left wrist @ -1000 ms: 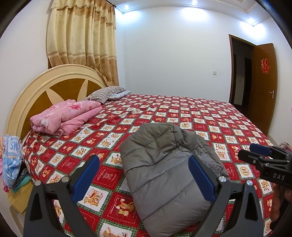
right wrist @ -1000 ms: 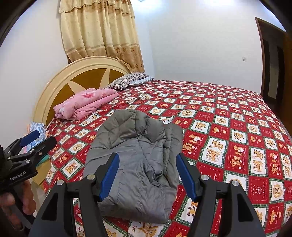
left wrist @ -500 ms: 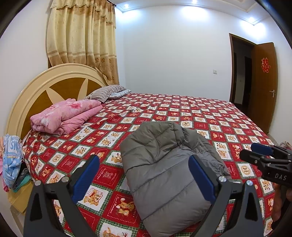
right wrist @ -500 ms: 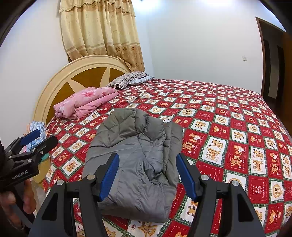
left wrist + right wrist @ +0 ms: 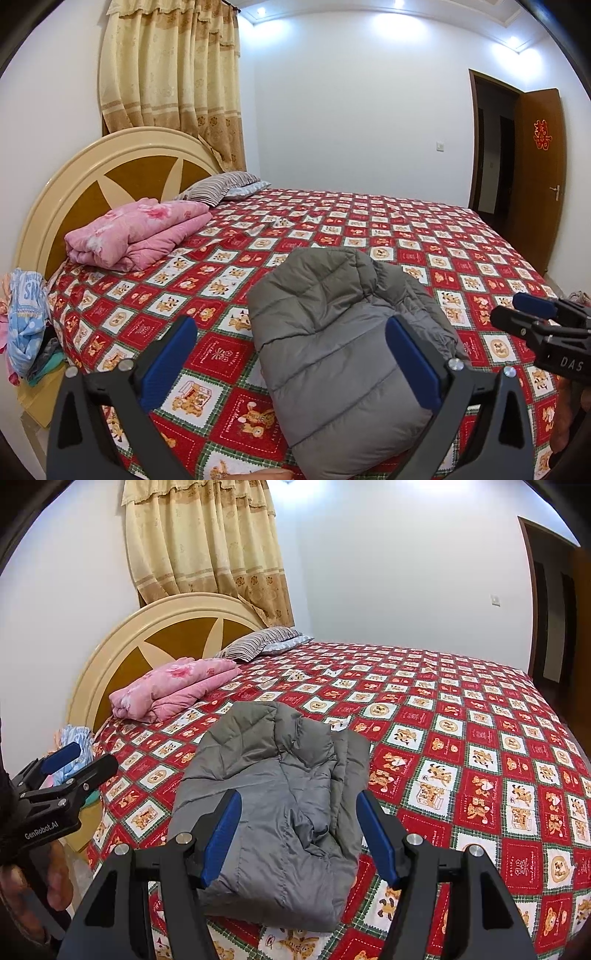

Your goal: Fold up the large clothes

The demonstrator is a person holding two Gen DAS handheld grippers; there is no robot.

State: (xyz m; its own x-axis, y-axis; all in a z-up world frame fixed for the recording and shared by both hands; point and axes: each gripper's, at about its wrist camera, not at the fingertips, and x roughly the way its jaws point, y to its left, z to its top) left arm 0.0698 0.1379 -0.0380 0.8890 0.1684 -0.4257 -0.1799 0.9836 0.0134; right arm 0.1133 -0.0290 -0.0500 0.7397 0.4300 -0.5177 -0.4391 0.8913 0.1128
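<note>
- Bedroom scene, white walls, and a big bed (image 5: 424, 236) under a red checked cartoon-print bedspread fills both views.
- Gray puffer jacket (image 5: 340, 343) lies folded into a thick bundle on the bedspread, close to the near edge of the bed, its rounded fold toward the far side.
- Left gripper (image 5: 291, 354) hangs above the near edge, blue pads spread wide apart, nothing between them but air; the jacket sits beyond, toward its right finger.
- Right gripper (image 5: 299, 834) hovers over the jacket's near end, jaws likewise wide apart, not touching the fabric as far as one can see.
- Each gripper pokes into the other's view at the frame edge, either side of the jacket.
- Up from the jacket toward the headboard (image 5: 110, 162): a folded pink quilt (image 5: 140, 232) rests on the bed.
- Past the quilt, a striped pillow (image 5: 221, 186) lies against the headboard's far end.
- Beige curtain (image 5: 173, 81) hangs behind the headboard.
- Far side of the bed from the headboard: a brown door (image 5: 541, 173) stands open.
</note>
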